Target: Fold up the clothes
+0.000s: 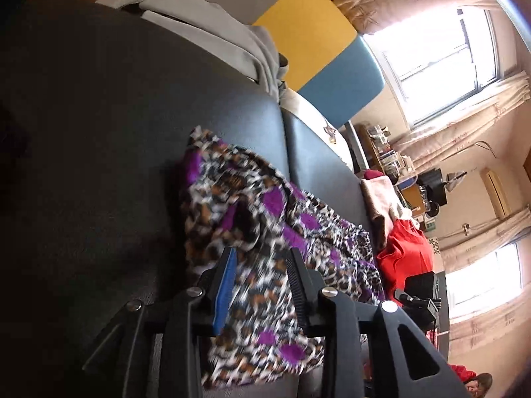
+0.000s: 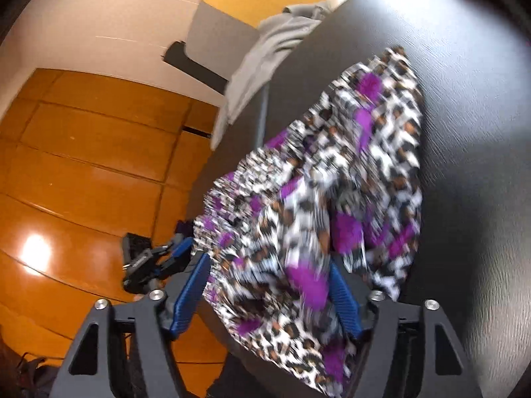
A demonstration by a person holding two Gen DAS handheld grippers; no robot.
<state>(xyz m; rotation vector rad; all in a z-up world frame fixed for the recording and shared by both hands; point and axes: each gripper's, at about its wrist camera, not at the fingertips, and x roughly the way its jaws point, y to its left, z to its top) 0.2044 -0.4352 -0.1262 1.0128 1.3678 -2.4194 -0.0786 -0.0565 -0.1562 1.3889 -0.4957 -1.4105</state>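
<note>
Black left tongs (image 1: pixel 262 258) sit nearest our lens, fingers parted, with the crumpled leopard-print garment with purple spots (image 1: pixel 265 225) bunched between them; motion blur keeps us from telling whether the pads actually pinch it. That garment lies across the dark grey bench (image 1: pixel 99 116), one edge hanging off the near side. From the other wrist we see the right tongs (image 2: pixel 268 265) spread wide, blue pads either side of the same garment (image 2: pixel 332 179), cloth draped between them, grip unclear. Folded pale grey cloth (image 1: pixel 212 26) rests on the bench's far end. Red fabric (image 1: pixel 405 252) lies beyond the bench's edge. Orange wooden floor (image 2: pixel 83 152) shows below.
</note>
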